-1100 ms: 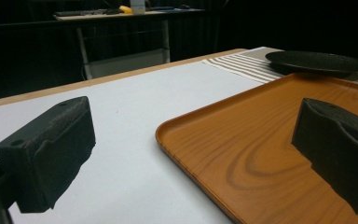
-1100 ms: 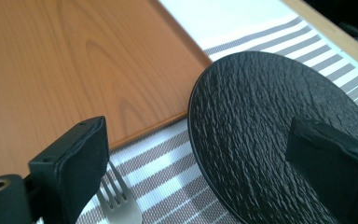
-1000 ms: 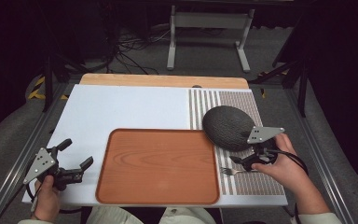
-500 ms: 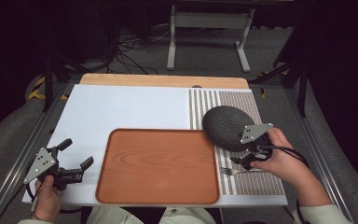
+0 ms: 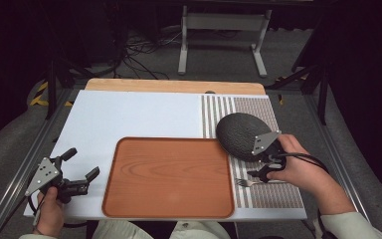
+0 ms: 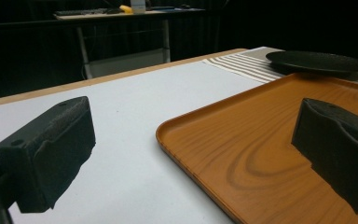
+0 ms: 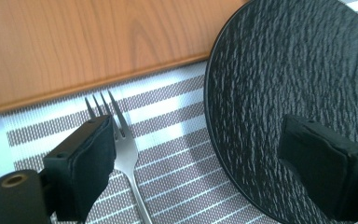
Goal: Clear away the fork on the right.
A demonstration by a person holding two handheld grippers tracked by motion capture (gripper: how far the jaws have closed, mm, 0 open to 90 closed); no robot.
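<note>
A laboratory-style recording space, not a home. The bench (image 5: 129, 114) carries a white board edged by metal rails (image 5: 10, 194); behind it, at the far side, lie loose cables (image 5: 139, 52) on grey carpet and a metal stand (image 5: 224, 30) (dark surroundings throughout). A second desk (image 6: 121, 14) with equipment stands far back.

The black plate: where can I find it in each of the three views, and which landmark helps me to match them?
High view: the black plate lies right of centre on the striped mat.
Left gripper view: it sits at the upper right, beyond the tray's far edge.
Right gripper view: it fills the right side, beside the fork.
Shared landmark: the wooden tray, next to the plate in all three views.
</note>
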